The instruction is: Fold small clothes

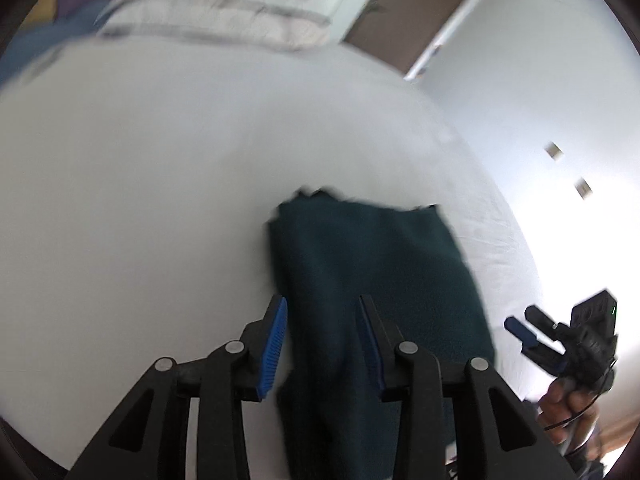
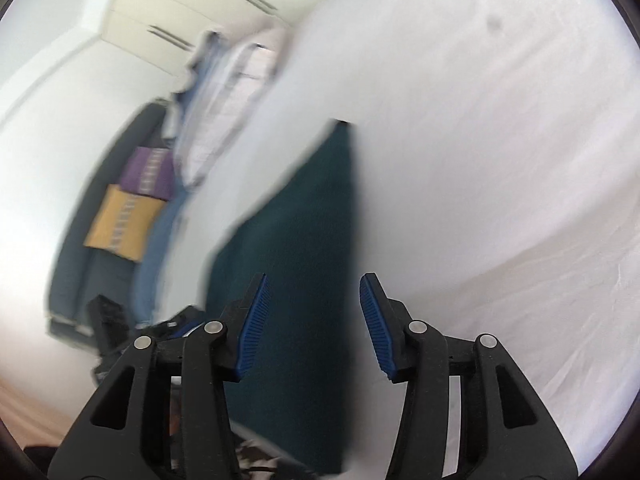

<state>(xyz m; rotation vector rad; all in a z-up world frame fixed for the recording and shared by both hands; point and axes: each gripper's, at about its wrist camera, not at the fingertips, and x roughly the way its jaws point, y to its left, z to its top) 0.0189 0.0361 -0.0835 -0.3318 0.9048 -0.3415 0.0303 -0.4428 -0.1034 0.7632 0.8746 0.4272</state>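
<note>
Bed [image 1: 160, 160]: covered in a white sheet with faint creases; most of both views is filled by it.
Bedding pile [image 1: 224, 12]: folded pale and blue layers are seen stacked at the far end of the bed, blurred.
Dark green garment [image 1: 372, 272]: laid flat on the sheet as a long folded rectangle; its near end is lost below the frame edge in the left wrist view.
Left tongs [image 1: 322, 344]: held apart above the garment's near part; nothing is gripped, and the blue pads [image 1: 274, 344] are clear of the cloth.
Right tongs [image 2: 312, 328]: likewise held apart over the garment [image 2: 304, 264], nothing pinched between the pads [image 2: 376, 328].
Hand [image 1: 568, 404]: seen at the right edge of the left wrist view, wrapped around the right tool's handle.
Cushions [image 2: 128, 208]: one purple, one yellow, noted beside the bed; detail is blurred.
</note>
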